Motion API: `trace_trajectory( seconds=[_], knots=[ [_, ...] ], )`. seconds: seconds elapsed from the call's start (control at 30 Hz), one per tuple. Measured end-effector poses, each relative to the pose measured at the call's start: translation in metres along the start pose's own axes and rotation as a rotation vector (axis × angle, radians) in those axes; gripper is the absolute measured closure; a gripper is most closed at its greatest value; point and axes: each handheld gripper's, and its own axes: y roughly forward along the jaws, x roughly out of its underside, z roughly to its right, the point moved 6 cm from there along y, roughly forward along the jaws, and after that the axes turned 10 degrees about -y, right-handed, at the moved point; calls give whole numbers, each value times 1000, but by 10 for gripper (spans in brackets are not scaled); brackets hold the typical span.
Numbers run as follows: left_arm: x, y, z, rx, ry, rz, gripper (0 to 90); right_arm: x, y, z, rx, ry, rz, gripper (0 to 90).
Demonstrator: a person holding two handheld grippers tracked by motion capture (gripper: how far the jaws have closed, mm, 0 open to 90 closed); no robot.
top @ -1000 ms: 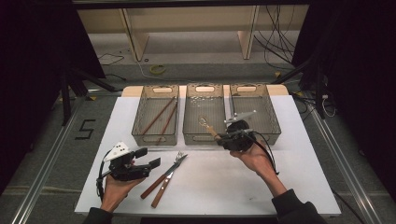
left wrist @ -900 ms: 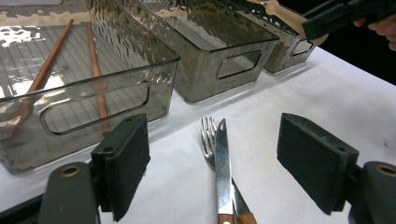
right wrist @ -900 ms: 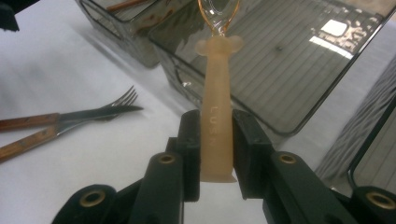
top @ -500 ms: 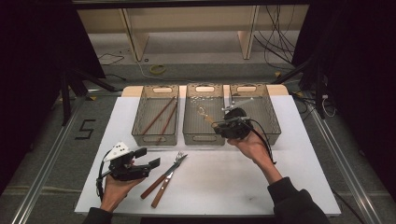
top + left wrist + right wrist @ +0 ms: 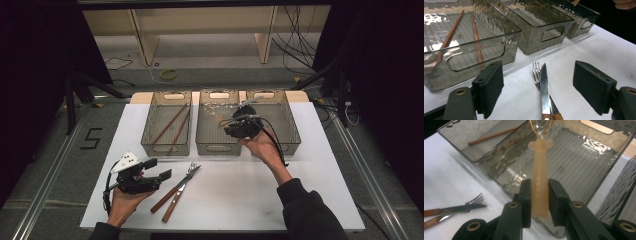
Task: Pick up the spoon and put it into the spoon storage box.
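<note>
My right gripper (image 5: pixel 231 122) is shut on the translucent peach handle of a spoon (image 5: pixel 216 114), held above the middle bin (image 5: pixel 218 148). In the right gripper view the pads (image 5: pixel 526 195) clamp the spoon handle (image 5: pixel 541 170), and its clear bowl points away over the bin's ridged floor (image 5: pixel 574 160). My left gripper (image 5: pixel 159 169) rests open near the table's front left. Its jaws (image 5: pixel 539 75) stand wide on either side of a fork (image 5: pixel 536 71) and a knife (image 5: pixel 544 85) lying on the white table, without touching them.
Three smoky clear bins stand in a row at the back. The left bin (image 5: pixel 166 146) holds two brown chopsticks (image 5: pixel 170 125), and the right bin (image 5: pixel 292 136) is beside my right hand. The fork and knife (image 5: pixel 176 192) have wooden handles.
My right hand has carried the spoon away from the person and slightly up, from the bins' near edge to above the middle bin. The left gripper has stayed put.
</note>
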Motion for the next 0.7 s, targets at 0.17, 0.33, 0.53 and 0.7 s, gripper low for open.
trace_trajectory(
  seconds=[0.17,0.33,0.53,0.7],
  knots=[
    [0,0,0,1,-1,-1,239,-4,9,7,15,15,-14,750],
    [1,1,0,1,1,-4,239,-8,18,12,28,26,-24,750],
    [1,1,0,1,3,-7,238,-14,27,15,38,38,-41,749],
    [1,1,0,1,5,-7,239,-16,36,19,45,60,-55,749]
  ],
)
